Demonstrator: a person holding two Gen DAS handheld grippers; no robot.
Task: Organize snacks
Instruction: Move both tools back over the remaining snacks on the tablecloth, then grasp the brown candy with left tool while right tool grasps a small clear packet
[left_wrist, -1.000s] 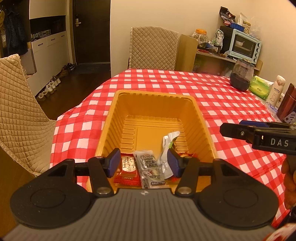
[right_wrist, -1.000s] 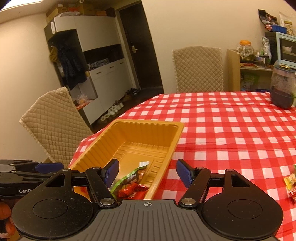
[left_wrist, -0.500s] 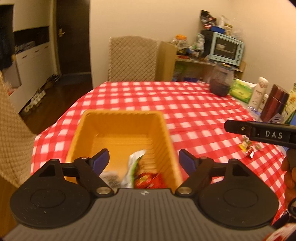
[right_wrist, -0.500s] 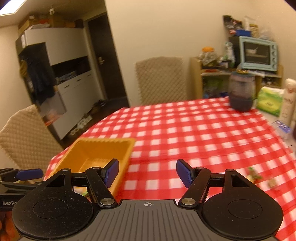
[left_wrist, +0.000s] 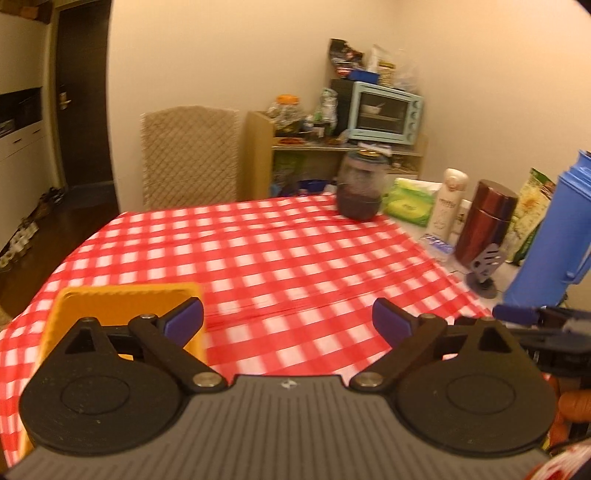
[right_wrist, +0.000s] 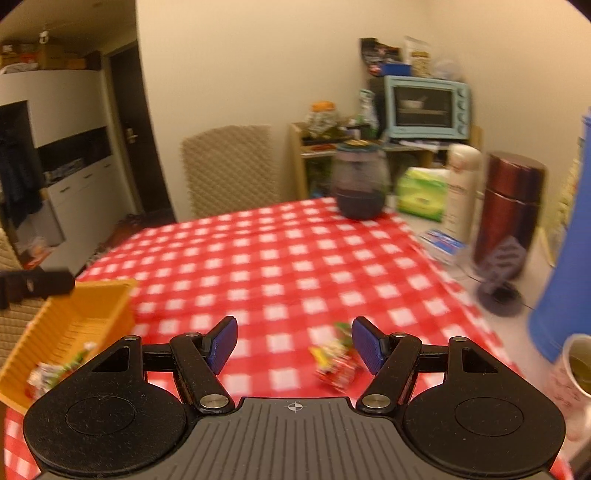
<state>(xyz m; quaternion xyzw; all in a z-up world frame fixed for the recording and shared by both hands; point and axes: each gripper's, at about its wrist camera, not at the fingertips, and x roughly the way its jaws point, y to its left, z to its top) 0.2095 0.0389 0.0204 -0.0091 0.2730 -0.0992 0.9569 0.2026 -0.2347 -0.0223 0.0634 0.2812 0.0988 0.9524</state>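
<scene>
i'm between picks: my right gripper (right_wrist: 293, 345) hangs with jaws apart and empty over the loose snack packets (right_wrist: 334, 363) on the checked worktop (right_wrist: 295, 258), left gripper (left_wrist: 287, 326) likewise apart beside the yellow tray (right_wrist: 74, 325), so next i'd lower and close on them.

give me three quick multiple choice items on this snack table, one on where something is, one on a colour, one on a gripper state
1. Where do the loose snack packets lie?
A. inside the tray
B. on the checked cloth, just ahead of the right gripper
C. on the chair

2. What colour is the tray?
A. orange-yellow
B. green
C. white

3. How is the right gripper?
A. shut on a packet
B. shut on nothing
C. open, holding nothing

Answers:
1 B, the packets sit on the tablecloth near its right finger.
2 A, its ribbed walls are orange-yellow.
3 C, its jaws stand wide apart with only cloth between the pads.
</scene>
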